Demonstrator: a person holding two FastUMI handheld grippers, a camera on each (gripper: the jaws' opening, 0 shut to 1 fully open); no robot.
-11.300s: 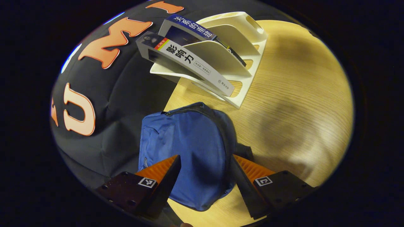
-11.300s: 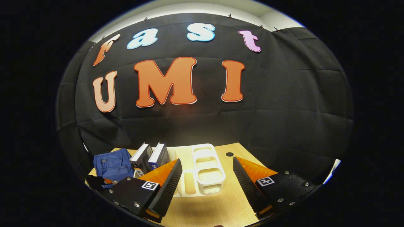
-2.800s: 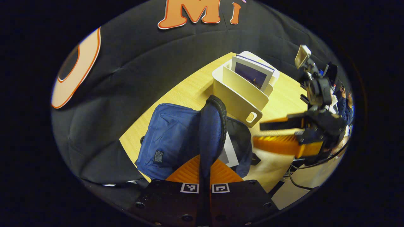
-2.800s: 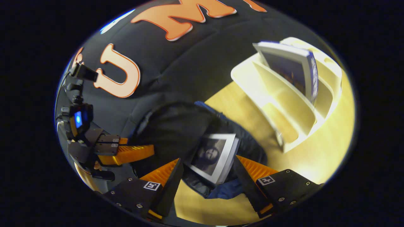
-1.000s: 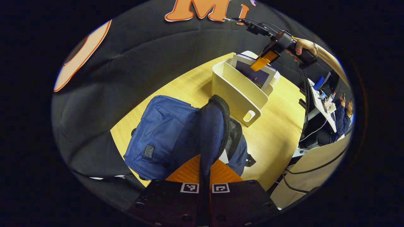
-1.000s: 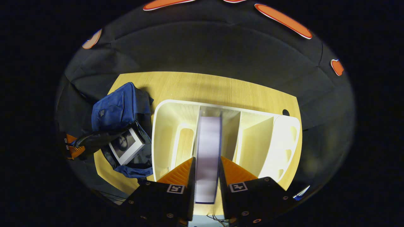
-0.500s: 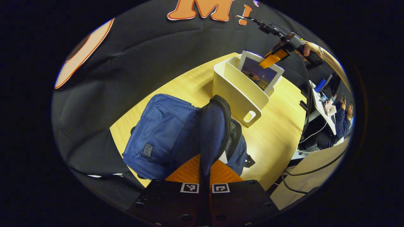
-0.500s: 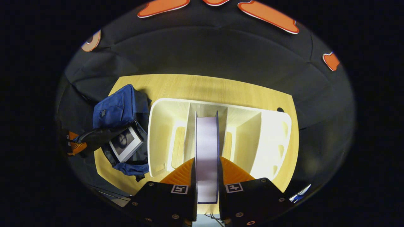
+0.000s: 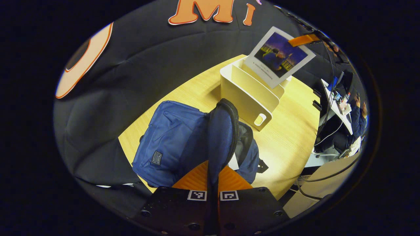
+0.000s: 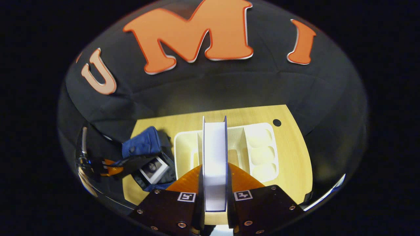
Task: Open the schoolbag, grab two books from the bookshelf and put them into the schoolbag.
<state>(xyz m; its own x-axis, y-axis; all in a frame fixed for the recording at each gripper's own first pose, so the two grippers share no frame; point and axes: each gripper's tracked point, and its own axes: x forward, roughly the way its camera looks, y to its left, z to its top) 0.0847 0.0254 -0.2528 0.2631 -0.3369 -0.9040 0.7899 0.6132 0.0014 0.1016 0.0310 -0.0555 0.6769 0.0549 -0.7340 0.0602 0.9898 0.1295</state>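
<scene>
Gripping the schoolbag (image 9: pixel 174 141) flap, left tool (image 9: pixel 212 177) closed; one book (image 10: pixel 152 168) inside. Right tool (image 10: pixel 215 193) clamps second book (image 10: pixel 215 154) above bookshelf (image 10: pixel 259 150)

Left gripper (image 9: pixel 213 178): fingers pinching schoolbag (image 9: pixel 183 144) flap. Beyond the schoolbag: bookshelf (image 9: pixel 249 95) on table (image 9: pixel 288 131); book (image 9: pixel 279 55) raised above it.

Left gripper (image 9: pixel 213 178): low near the table, fingers pressed together on the schoolbag flap (image 9: pixel 220 137), holding it upright.
Right gripper (image 10: pixel 215 186): raised high, angled downward, fingers clamped on both covers of the book (image 10: pixel 214 157).
</scene>
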